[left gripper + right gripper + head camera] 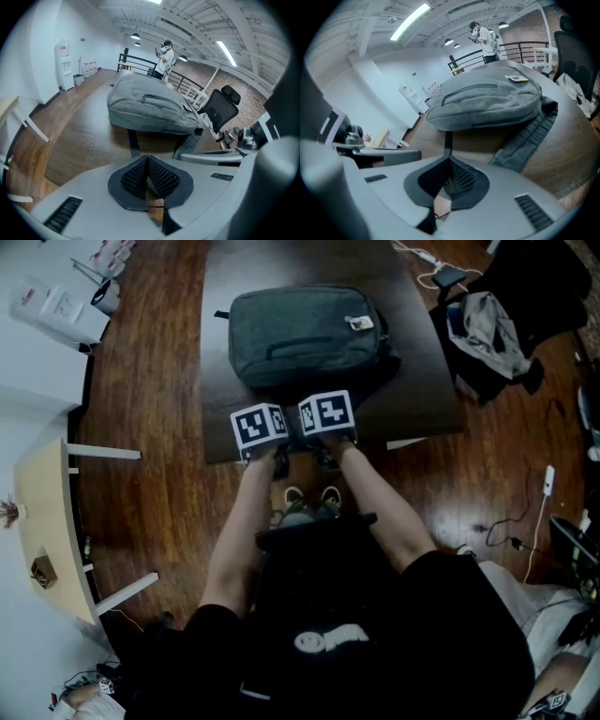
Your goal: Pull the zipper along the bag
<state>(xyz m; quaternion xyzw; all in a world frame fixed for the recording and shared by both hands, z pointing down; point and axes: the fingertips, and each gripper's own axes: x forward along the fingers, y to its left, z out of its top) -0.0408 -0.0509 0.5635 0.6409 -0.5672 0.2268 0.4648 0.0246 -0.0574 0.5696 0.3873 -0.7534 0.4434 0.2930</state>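
The grey fabric bag (305,334) lies flat in the middle of the dark wooden desk (427,395), its long axis running nine to three. A curved pocket zipper (469,88) follows that line across its top face; where the pull sits I cannot tell. Both claws hang side by side at the desk's near edge, with the bag dead ahead at twelve and apart from either. The left claw (149,165) is closed on nothing. The right claw (450,168) is likewise closed and empty, and looks slightly nearer.
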